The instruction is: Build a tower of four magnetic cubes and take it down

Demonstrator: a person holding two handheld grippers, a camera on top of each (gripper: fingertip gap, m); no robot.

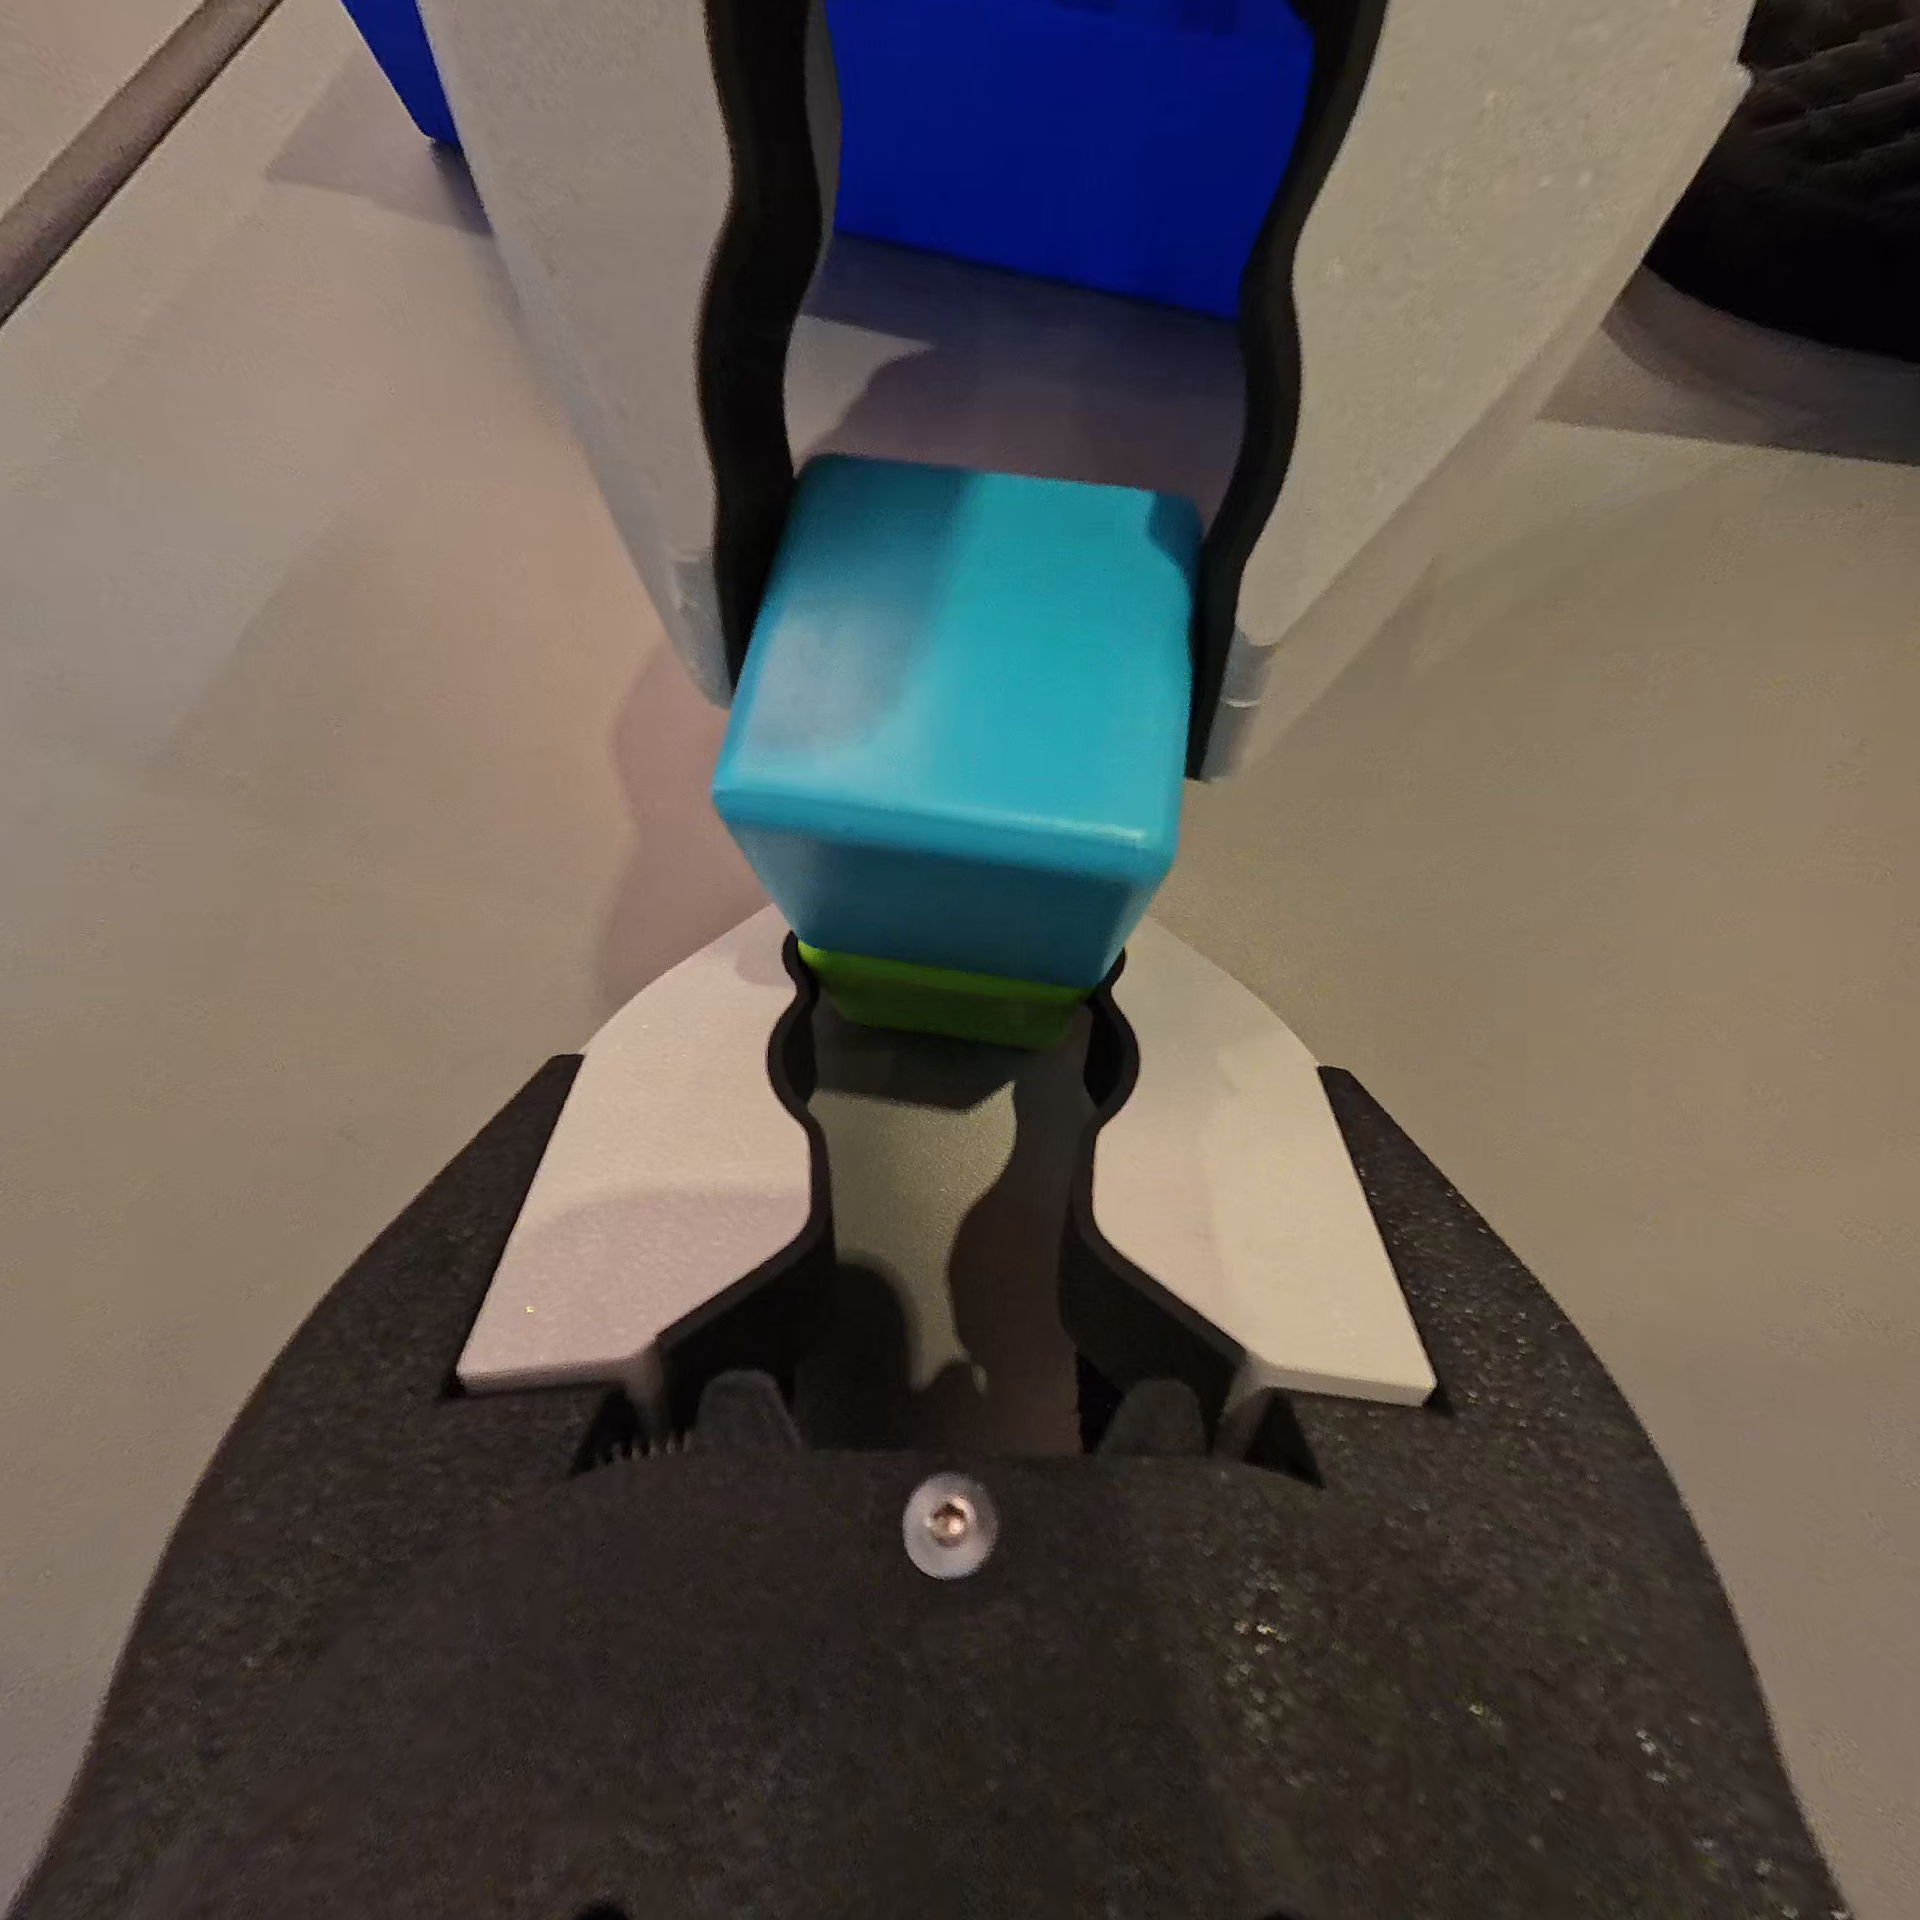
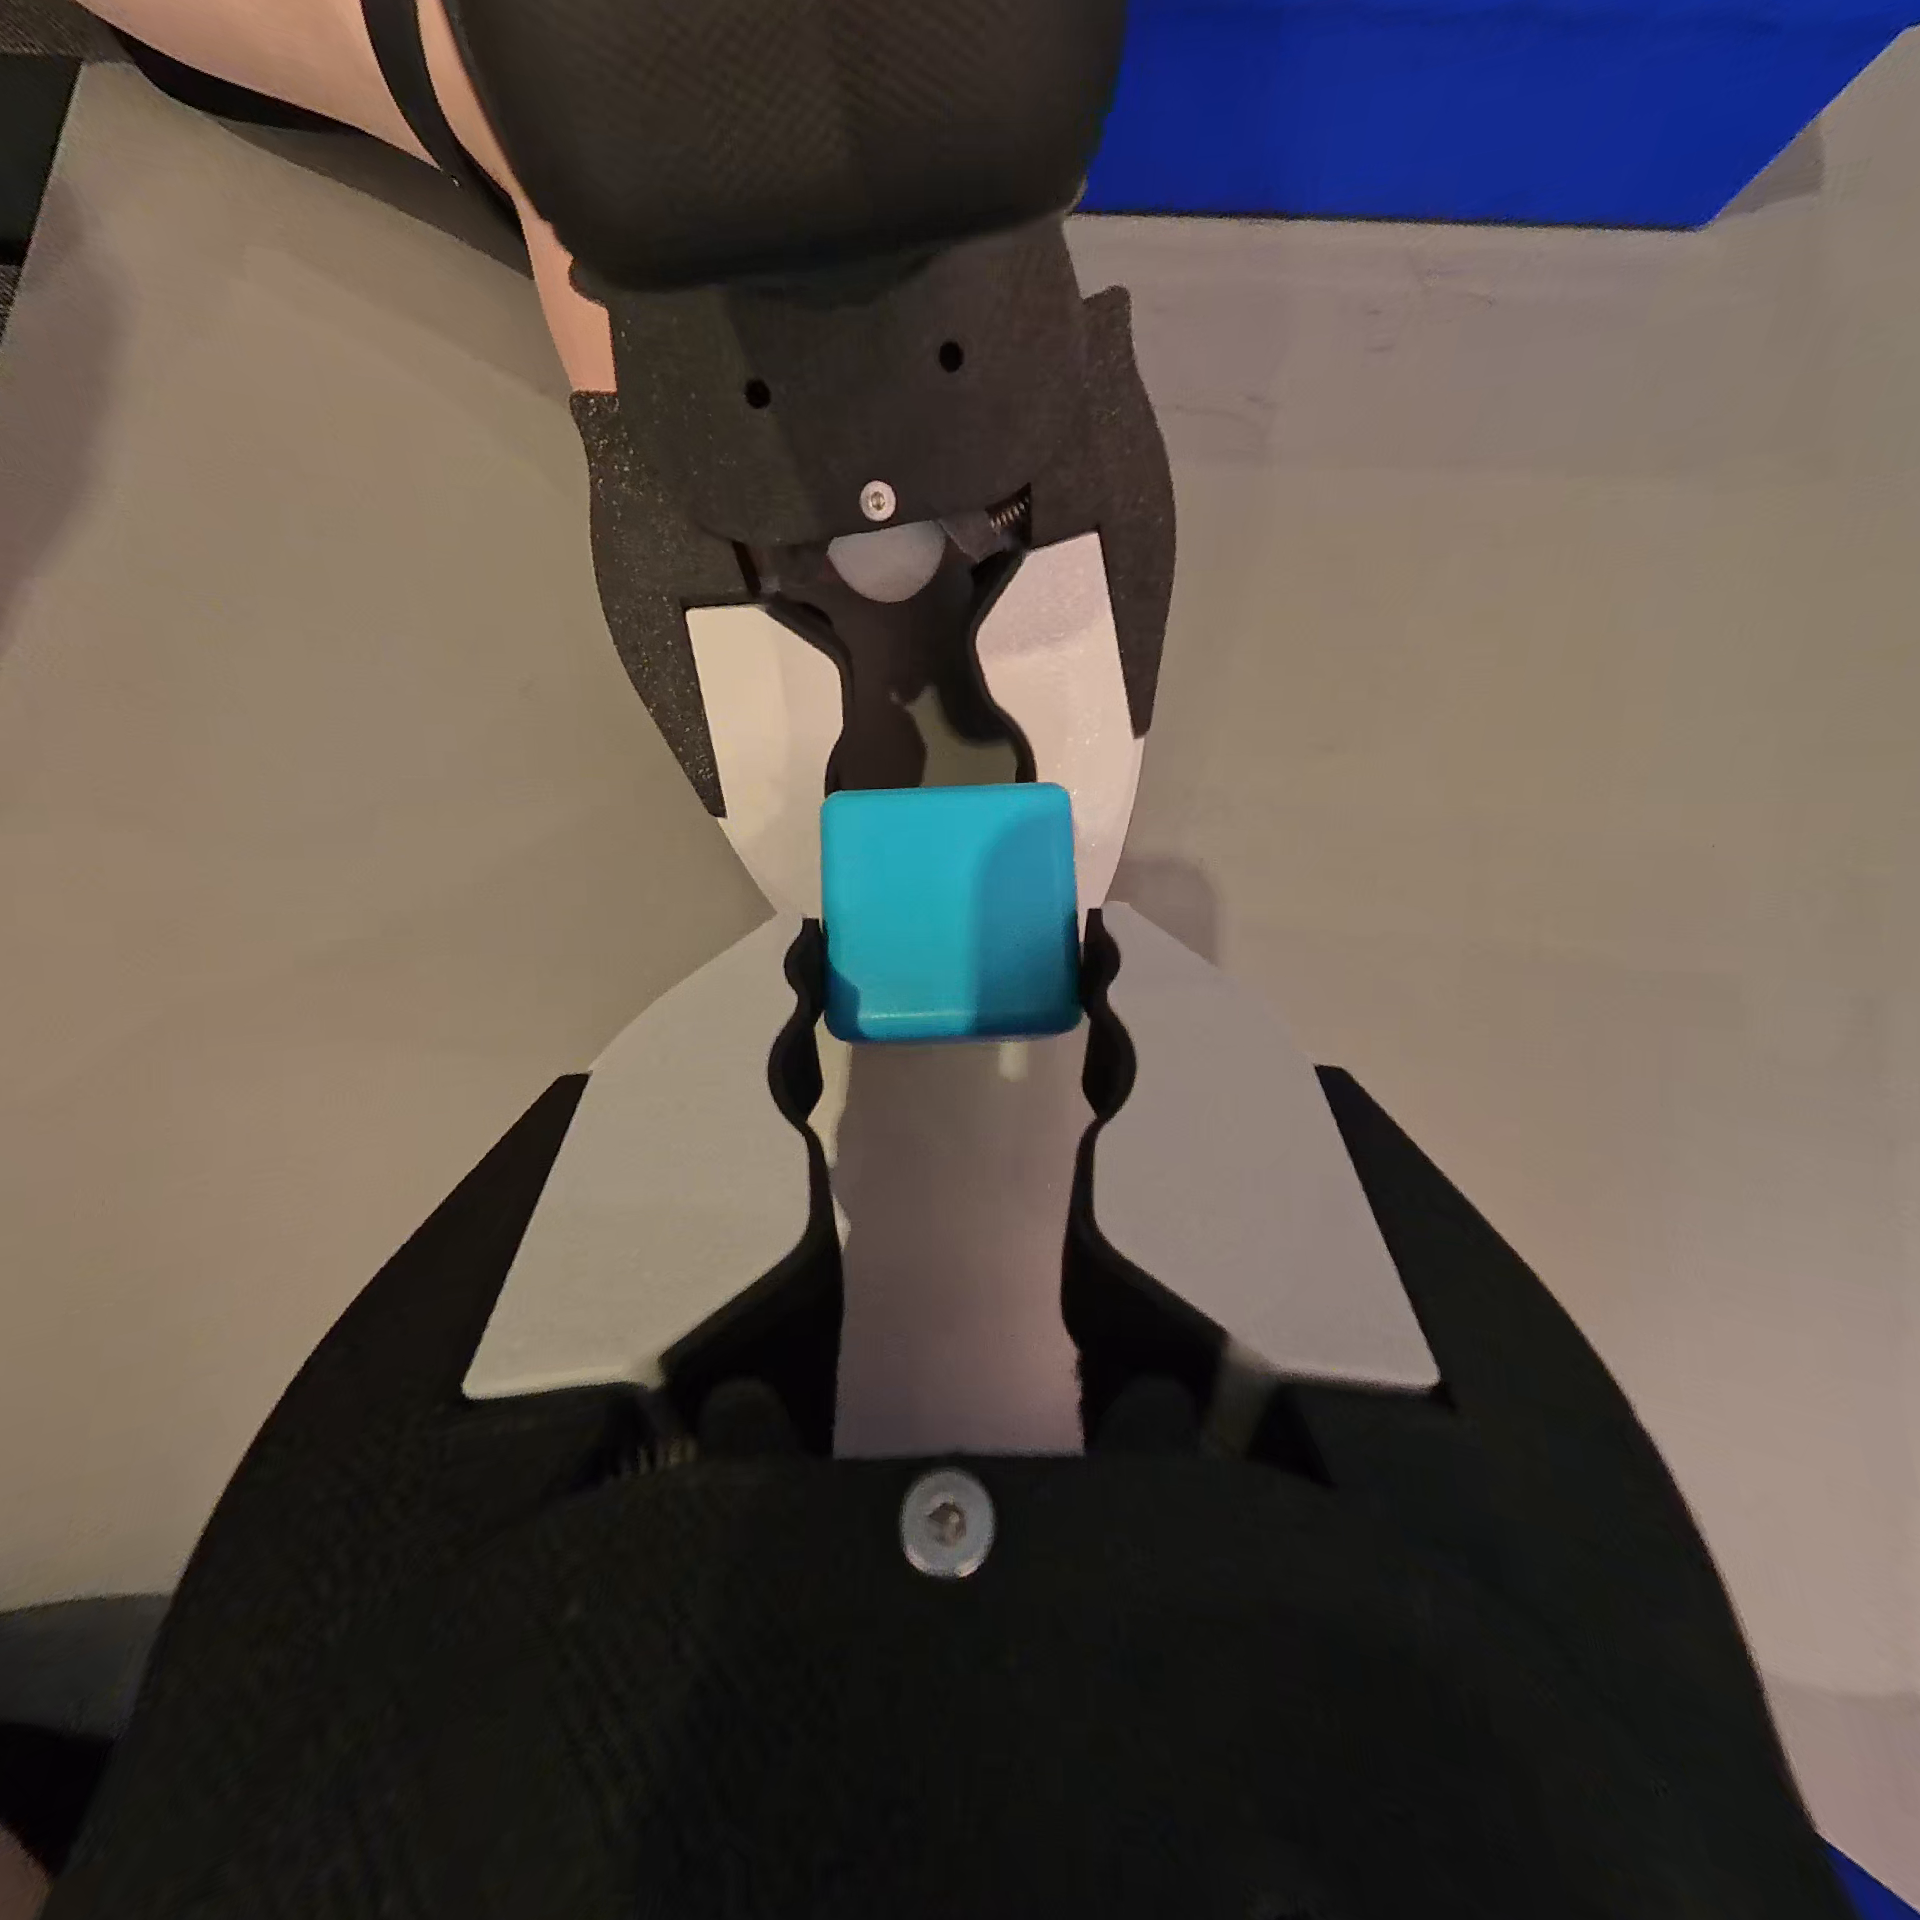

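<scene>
- Grey matte tabletop [image 1: 260,727] fills both views, with a bright blue box [image 1: 1060,145] at 12 o'clock in the left wrist view and at about 1 o'clock in the right wrist view.
- A teal rounded plastic cube [image 1: 966,707] sits squarely on a lime-green cube [image 1: 935,997], so the pair's long axis stands upright, seen from above.
- The left hand-held gripper [image 1: 951,1003] is narrowed onto the lime-green cube, its black pads touching that cube's two sides.
- The right hand-held gripper [image 2: 951,977] clamps the teal cube at mid-width; in the left wrist view its grey fingers [image 1: 582,364] come in from 12 o'clock.
- Only the left wrist view shows the green cube; from the right wrist view the teal cube hides it.
- Only the right wrist view shows the left hand-held gripper's black body [image 2: 862,416] at 12 o'clock, facing the camera.
</scene>
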